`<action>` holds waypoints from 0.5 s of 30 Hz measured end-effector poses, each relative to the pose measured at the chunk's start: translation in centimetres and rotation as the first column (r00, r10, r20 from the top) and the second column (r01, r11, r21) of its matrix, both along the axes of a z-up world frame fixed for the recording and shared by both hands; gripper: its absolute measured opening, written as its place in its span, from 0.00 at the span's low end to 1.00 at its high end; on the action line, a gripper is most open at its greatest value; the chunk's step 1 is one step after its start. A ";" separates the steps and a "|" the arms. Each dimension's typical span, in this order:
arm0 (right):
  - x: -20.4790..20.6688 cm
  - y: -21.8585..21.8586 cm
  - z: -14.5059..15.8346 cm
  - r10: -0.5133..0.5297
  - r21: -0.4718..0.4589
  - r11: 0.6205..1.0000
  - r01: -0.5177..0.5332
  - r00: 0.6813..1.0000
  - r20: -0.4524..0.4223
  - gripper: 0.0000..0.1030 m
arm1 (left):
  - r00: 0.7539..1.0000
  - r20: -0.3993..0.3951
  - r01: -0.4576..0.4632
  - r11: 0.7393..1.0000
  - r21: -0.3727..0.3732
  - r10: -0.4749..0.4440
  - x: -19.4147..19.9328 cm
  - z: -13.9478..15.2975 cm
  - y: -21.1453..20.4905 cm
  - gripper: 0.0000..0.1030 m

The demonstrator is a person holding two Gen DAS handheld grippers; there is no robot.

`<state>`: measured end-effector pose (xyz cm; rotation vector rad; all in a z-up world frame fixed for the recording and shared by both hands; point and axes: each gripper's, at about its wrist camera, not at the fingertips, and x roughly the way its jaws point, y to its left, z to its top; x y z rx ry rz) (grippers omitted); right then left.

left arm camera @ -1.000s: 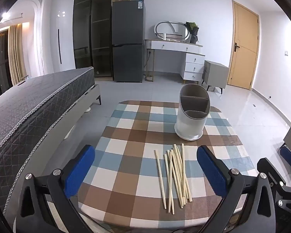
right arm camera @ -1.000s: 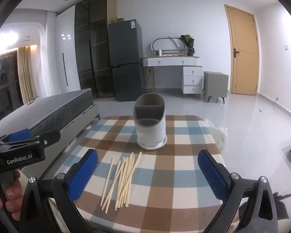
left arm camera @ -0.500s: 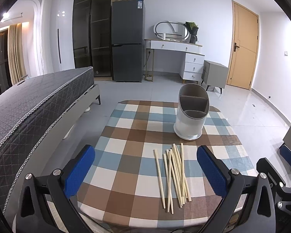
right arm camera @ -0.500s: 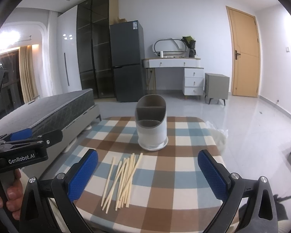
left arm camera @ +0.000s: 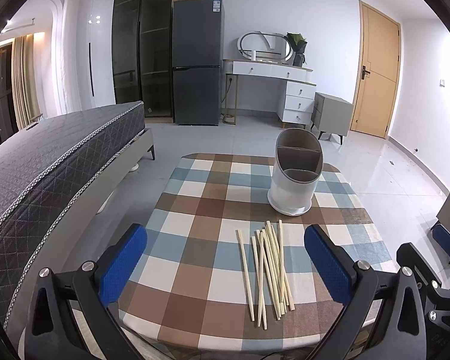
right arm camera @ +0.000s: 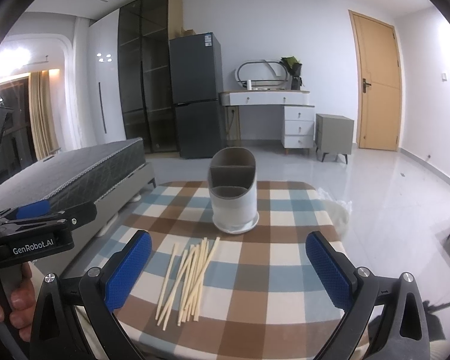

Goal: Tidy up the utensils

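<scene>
Chopsticks (left arm camera: pixel 267 270) lay mid-frame; both grippers, left (left arm camera: pixel 225 264) and right (right arm camera: pixel 228 270), gaped wide, empty; "GenRobot.AI" showed lower left.

One utensil holder (left arm camera: pixel 294 177) with three compartments; about ten chopsticks (left arm camera: pixel 268 270) in a loose pile, overlap preventing an exact count; one checked table (left arm camera: pixel 195 240); two grippers, left (left arm camera: pixel 225 264) and right (right arm camera: pixel 228 267)

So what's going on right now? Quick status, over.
Left tool open, right tool open, both empty. Pale wooden chopsticks loose on checked tablecloth. Grey-and-white divided utensil holder upright, empty. Nothing in the way.
</scene>
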<state>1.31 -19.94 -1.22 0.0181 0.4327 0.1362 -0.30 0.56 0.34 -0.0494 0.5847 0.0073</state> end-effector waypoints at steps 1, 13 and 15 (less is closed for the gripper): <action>0.0 0.0 0.0 -0.001 0.000 1.000 0.001 1.000 0.001 1.00 | 1.000 -0.001 0.000 1.000 0.000 0.000 0.0 0.0 0.0 0.99; 0.0 0.0 0.0 -0.004 -0.003 1.000 0.004 1.000 0.000 1.00 | 1.000 -0.010 0.007 1.000 -0.011 -0.007 0.1 -0.1 -0.1 0.99; 0.0 -0.1 0.0 -0.005 -0.003 1.000 0.005 1.000 -0.001 1.00 | 1.000 -0.013 0.009 1.000 -0.014 -0.010 0.1 -0.1 0.0 0.99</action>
